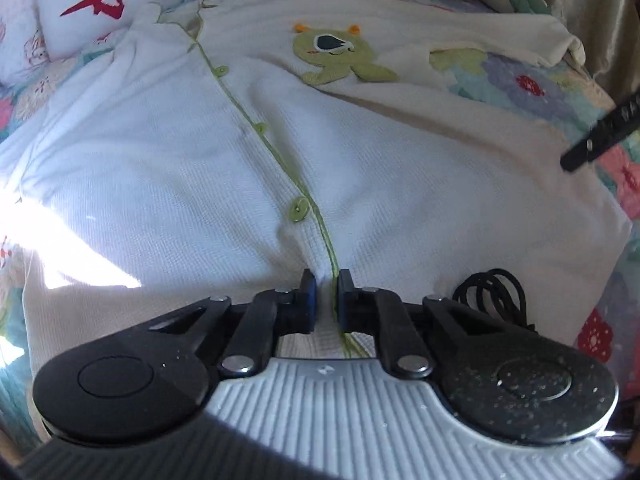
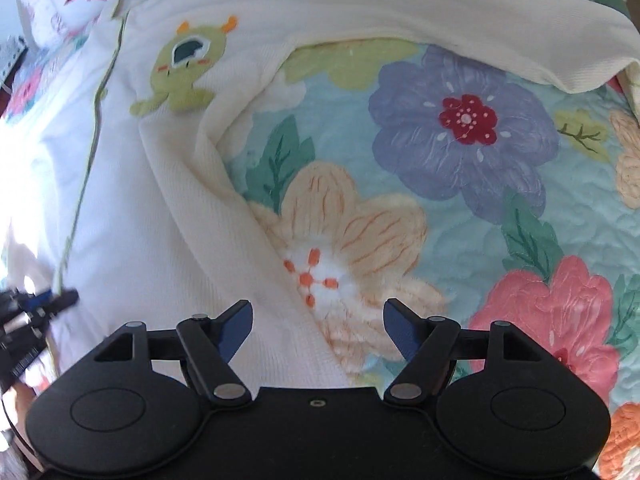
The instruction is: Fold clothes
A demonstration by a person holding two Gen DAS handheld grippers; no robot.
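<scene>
Pinching: your left gripper (image 1: 325, 296) has its fingers (image 1: 308, 300) closed on a small ridge of the white waffle-knit cardigan with green piping and green buttons (image 1: 180, 152), right at the near hem where the piped front edge runs down between the pads
Hovering: your right gripper (image 2: 318, 334) has its fingers (image 2: 236, 330) spread wide and holds nothing; the cardigan's side edge passes under the gap, with one pad over cloth and the other over the flowered quilted bedspread (image 2: 460, 128)
Garment: the cardigan lies spread flat on the bed, front up, the green one-eyed monster patch (image 1: 336, 54) on the chest and one sleeve (image 2: 440, 32) reaching out across the quilt
Risk, thin bite: your left hold looks like a shallow pucker of one layer; lifting could peel the front panel away from the back, or let it slip out
Risk, wrong catch: closing your right fingers where they stand could nip the quilt along with the hem, so the bedspread drags up too
Risk, skew: your two hands sit at different points on the hem, so an uneven pull would fold the body crooked and leave the sleeve trailing
Risk, snag: the black coiled cable (image 1: 494, 294) just beside your left gripper lies on the cloth and could catch
Nearby: the white pillow with a red mark (image 1: 104, 4) sits well apart
</scene>
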